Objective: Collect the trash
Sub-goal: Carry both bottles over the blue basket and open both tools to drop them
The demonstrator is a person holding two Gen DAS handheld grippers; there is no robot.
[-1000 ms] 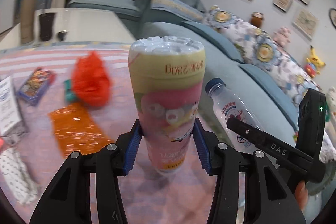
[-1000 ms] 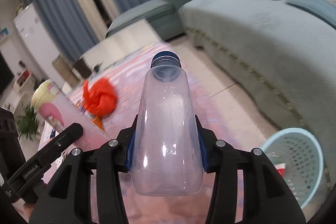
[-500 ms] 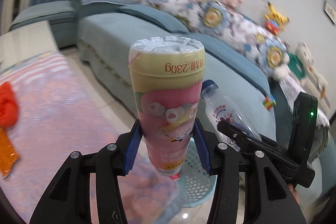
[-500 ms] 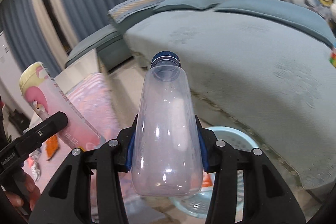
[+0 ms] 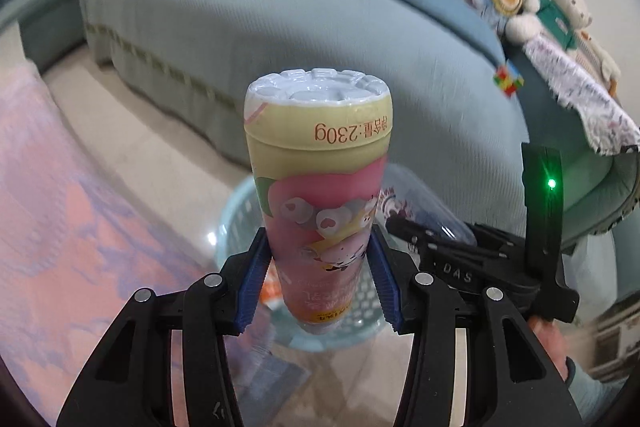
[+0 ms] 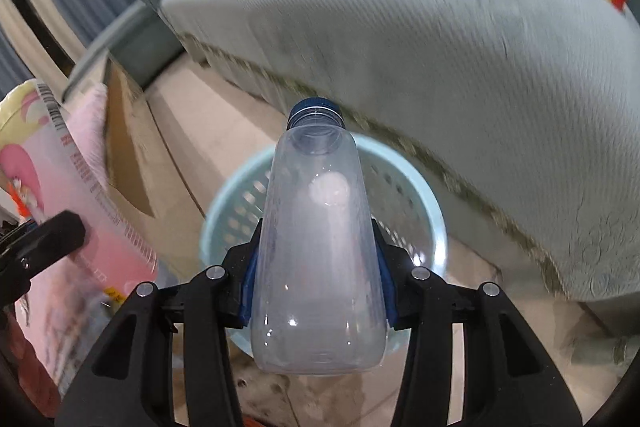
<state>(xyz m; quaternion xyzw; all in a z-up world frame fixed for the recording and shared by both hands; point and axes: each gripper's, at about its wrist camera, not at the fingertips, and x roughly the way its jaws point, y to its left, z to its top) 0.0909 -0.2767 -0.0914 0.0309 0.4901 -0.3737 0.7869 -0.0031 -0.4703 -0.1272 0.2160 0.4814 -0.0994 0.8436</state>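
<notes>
My left claw [image 5: 318, 281] grips the pink cup [image 5: 318, 187], my right claw [image 6: 316, 281] grips the clear bottle [image 6: 318, 239]. Both point lengthwise away, basket [image 6: 434, 211] directly below; right looks better centred over it.

The basket [image 6: 432, 203] sits on the floor [image 6: 192, 131] before the sofa [image 6: 400, 27], rug [image 5: 60, 207] to its left

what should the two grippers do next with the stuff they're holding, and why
Probably open the right gripper first and let the clear bottle drop: the light blue basket lies right behind and below it. The left gripper grips the pink cup over the same basket, so it can release next.
</notes>
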